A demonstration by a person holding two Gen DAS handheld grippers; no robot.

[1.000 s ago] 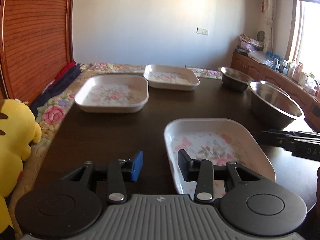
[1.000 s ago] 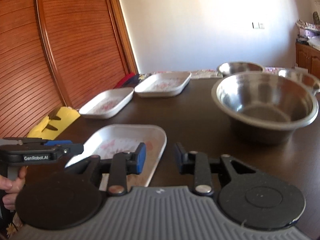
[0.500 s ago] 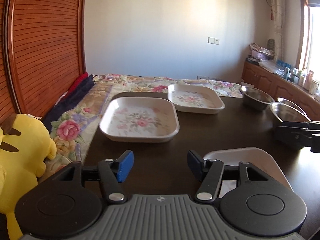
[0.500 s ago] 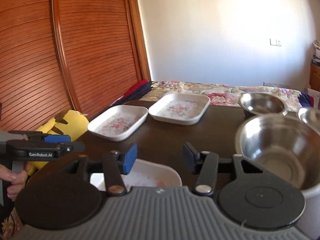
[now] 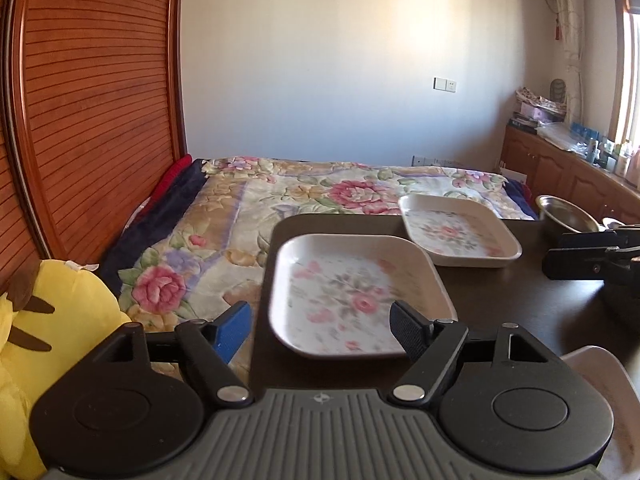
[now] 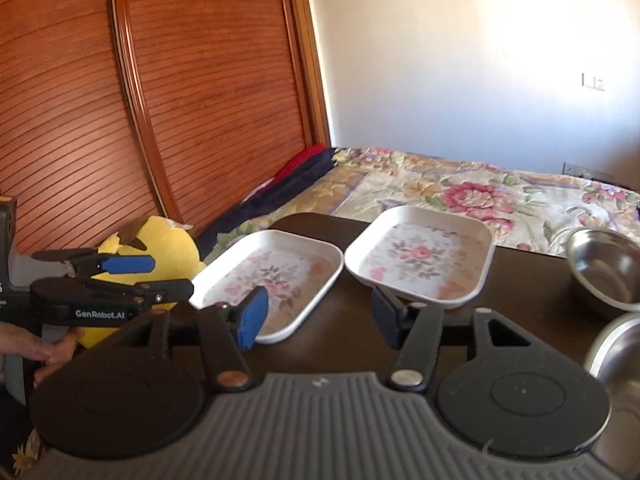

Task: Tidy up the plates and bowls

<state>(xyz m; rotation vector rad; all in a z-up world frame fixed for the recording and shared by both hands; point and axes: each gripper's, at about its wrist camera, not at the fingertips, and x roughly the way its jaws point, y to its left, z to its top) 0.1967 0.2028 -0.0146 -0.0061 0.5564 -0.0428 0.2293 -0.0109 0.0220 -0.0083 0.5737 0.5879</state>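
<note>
Two white square floral-patterned plates are sitting side by side on the dark wooden surface, close together without touching: the nearer floral plate and the farther floral plate beyond it, toward the floral bedspread. The left gripper is hovering just short of the nearer floral plate, fingers spread wide and holding nothing. The right gripper is hanging before both plates, fingers likewise apart and empty. A shiny steel bowl is resting right of the farther floral plate. A yellow plush toy is lying left of the nearer plate, off the surface.
</note>
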